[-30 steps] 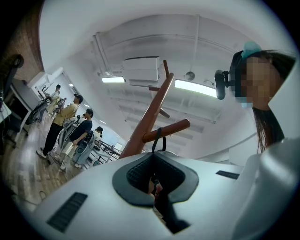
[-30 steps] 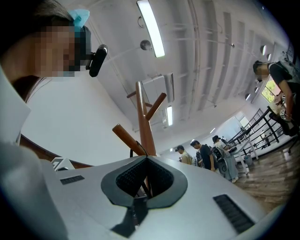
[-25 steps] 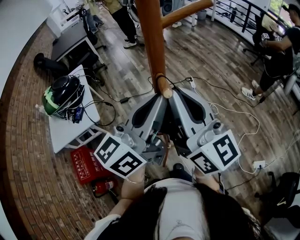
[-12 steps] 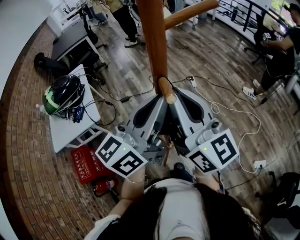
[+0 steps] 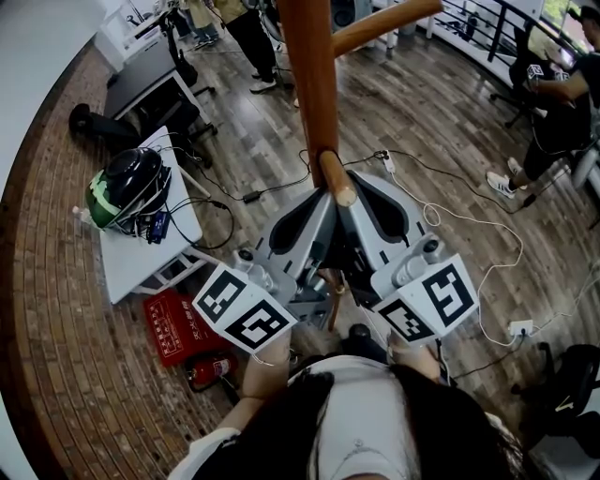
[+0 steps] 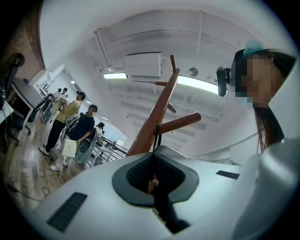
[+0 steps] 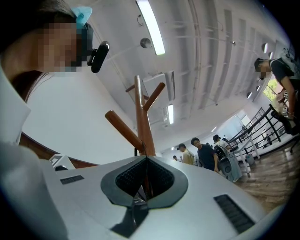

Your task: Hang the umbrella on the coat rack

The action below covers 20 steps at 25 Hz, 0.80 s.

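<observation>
The wooden coat rack pole (image 5: 309, 75) rises at top centre of the head view, with a peg (image 5: 336, 176) jutting toward me. A thin black umbrella strap (image 5: 321, 150) is looped over that peg near the pole. My left gripper (image 5: 322, 208) and right gripper (image 5: 352, 202) point up side by side just under the peg, tips almost touching. In the left gripper view the strap (image 6: 156, 138) runs from the peg (image 6: 178, 123) down into the left gripper (image 6: 153, 161), which is shut on it. The right gripper (image 7: 146, 161) is shut on the strap (image 7: 146, 176) too. The umbrella's body is hidden below the grippers.
A small white table (image 5: 141, 258) at left carries a black helmet (image 5: 127, 187). A red box (image 5: 169, 328) lies on the floor beside it. Cables (image 5: 441, 220) trail over the wood floor. People stand at the top (image 5: 248, 37) and right (image 5: 553, 103). Another peg (image 5: 384, 23) sticks out higher up.
More of the peg now shows past the strap loop, which sits closer to the pole. Both grippers stay shut together under the peg, barely shifted.
</observation>
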Motion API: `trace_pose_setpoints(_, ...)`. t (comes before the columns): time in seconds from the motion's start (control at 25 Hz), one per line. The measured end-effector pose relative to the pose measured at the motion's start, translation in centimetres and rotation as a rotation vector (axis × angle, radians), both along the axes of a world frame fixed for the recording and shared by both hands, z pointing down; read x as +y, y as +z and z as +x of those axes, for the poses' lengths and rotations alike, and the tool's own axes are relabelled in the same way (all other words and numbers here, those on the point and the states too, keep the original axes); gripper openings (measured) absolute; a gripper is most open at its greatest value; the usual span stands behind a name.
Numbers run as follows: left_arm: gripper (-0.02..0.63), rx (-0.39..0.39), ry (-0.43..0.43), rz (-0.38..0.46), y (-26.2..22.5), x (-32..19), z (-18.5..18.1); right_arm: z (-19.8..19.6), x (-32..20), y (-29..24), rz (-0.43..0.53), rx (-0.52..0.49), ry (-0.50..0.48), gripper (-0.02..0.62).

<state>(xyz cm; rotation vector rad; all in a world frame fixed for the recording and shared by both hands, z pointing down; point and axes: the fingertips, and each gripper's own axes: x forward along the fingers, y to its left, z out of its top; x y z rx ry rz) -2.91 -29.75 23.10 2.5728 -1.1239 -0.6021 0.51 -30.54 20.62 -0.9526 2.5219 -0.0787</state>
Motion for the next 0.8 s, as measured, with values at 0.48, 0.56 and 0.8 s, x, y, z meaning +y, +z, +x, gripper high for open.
trace_pose_setpoints(0.48, 0.012, -0.013, 0.014, 0.008, 0.4, 0.8, -0.2, -0.3, 0.9, 0.2, 0.012, 0.013, 0.003, 0.037)
trace_pose_setpoints(0.56, 0.012, -0.015, 0.012, 0.006, 0.4, 1.0, -0.1, -0.2, 1.1, 0.3, 0.013, 0.019, 0.010, 0.037)
trace_pose_setpoints(0.8, 0.012, -0.008, -0.005, -0.006, 0.7, 1.7, -0.7, 0.1, 1.6, 0.7, 0.008, 0.026, 0.041, 0.037)
